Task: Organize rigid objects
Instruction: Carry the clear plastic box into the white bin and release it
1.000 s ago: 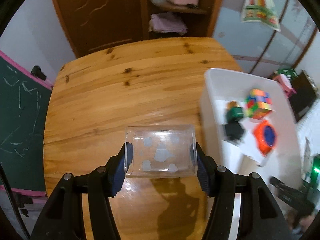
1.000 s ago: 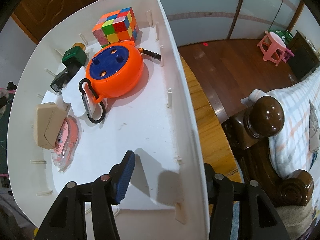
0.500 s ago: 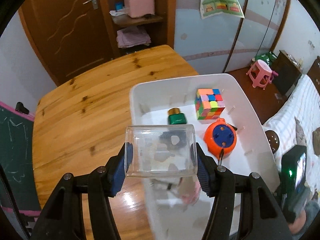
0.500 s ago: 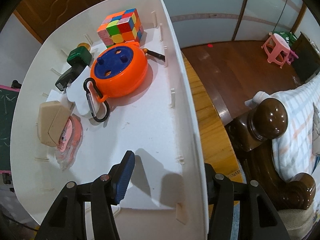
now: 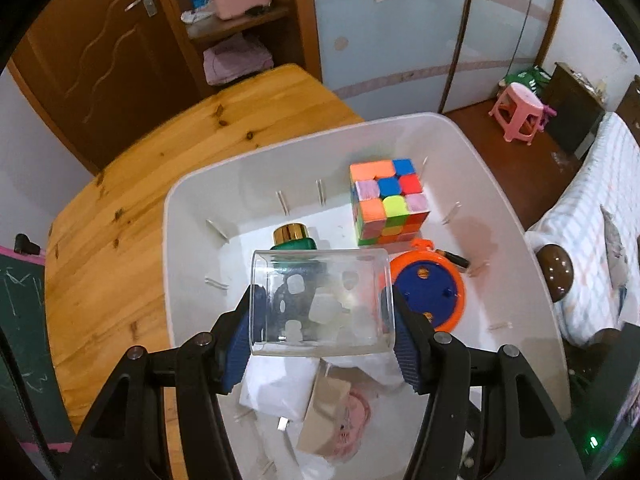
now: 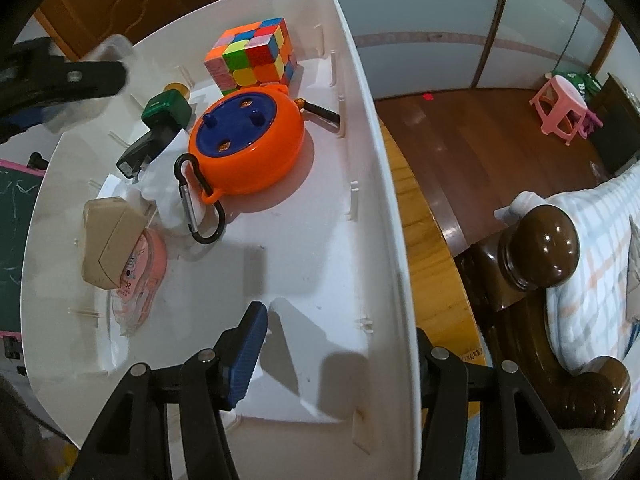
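My left gripper [image 5: 320, 320] is shut on a clear plastic box [image 5: 320, 304] and holds it in the air above the white bin [image 5: 496, 204]. In the bin lie a colour cube [image 5: 387, 200], an orange and blue reel [image 5: 430, 292], a green bottle with a gold cap [image 5: 292, 238], a tan box [image 5: 326, 412] and a pink packet. My right gripper [image 6: 332, 344] straddles the bin's right wall [image 6: 384, 208], one finger inside and one outside; how tightly it grips is unclear. The left gripper shows at the right wrist view's upper left [image 6: 60, 80].
The bin stands on a wooden table [image 5: 120, 240] near its right edge. A carabiner [image 6: 196, 200], a black clip [image 6: 140, 152] and white paper also lie in the bin. A dark bedpost [image 6: 540, 248], a bed and a pink stool [image 6: 564, 108] are to the right.
My left gripper has carried the clear box from over the bare table rightward to above the bin. The right gripper has stayed on the bin's wall.
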Demonstrator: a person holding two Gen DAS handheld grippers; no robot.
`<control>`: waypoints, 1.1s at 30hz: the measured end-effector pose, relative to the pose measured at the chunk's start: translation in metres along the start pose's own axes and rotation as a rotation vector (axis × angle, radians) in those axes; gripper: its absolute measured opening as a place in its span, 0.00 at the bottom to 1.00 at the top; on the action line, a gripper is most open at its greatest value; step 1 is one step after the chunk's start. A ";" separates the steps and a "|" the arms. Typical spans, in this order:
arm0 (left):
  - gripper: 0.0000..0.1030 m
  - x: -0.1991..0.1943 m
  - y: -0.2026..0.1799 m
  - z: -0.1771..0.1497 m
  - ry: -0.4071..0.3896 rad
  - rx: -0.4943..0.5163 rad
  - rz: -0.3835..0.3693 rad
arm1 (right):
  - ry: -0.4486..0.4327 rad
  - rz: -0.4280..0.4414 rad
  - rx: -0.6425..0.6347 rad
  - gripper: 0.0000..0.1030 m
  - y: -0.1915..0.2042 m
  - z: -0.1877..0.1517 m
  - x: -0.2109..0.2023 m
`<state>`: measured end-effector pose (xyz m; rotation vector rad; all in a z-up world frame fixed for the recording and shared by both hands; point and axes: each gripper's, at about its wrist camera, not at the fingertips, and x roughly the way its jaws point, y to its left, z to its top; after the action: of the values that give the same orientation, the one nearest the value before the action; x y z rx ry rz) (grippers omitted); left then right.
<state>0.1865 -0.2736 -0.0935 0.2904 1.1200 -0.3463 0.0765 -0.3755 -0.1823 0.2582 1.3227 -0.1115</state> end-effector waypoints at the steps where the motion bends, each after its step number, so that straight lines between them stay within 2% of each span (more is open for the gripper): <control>1: 0.62 0.006 0.000 0.000 0.016 -0.005 0.004 | -0.001 0.002 -0.001 0.58 0.000 0.000 0.000; 5: 0.62 0.024 0.001 0.000 0.060 -0.019 0.022 | -0.002 0.006 -0.004 0.59 0.001 0.000 -0.001; 8: 0.63 0.036 0.004 -0.002 0.099 -0.045 0.007 | -0.003 0.009 -0.006 0.60 0.001 0.000 -0.001; 10: 0.69 0.042 0.005 -0.004 0.131 -0.054 -0.007 | -0.003 0.012 -0.006 0.61 0.001 0.000 0.000; 12: 0.89 0.043 0.005 -0.005 0.139 -0.053 -0.022 | -0.004 0.014 -0.006 0.61 0.001 0.000 0.000; 14: 0.92 0.039 0.003 -0.007 0.120 -0.053 -0.020 | -0.004 0.015 -0.005 0.62 0.001 0.000 0.000; 18: 0.95 0.030 0.002 -0.008 0.084 -0.041 0.001 | -0.006 0.018 -0.002 0.62 0.002 0.000 0.000; 33: 0.95 0.006 0.010 -0.013 0.018 -0.056 0.014 | -0.006 0.018 -0.001 0.62 0.001 0.000 0.000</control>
<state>0.1821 -0.2605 -0.1033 0.2525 1.1432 -0.3003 0.0771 -0.3746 -0.1820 0.2685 1.3146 -0.0956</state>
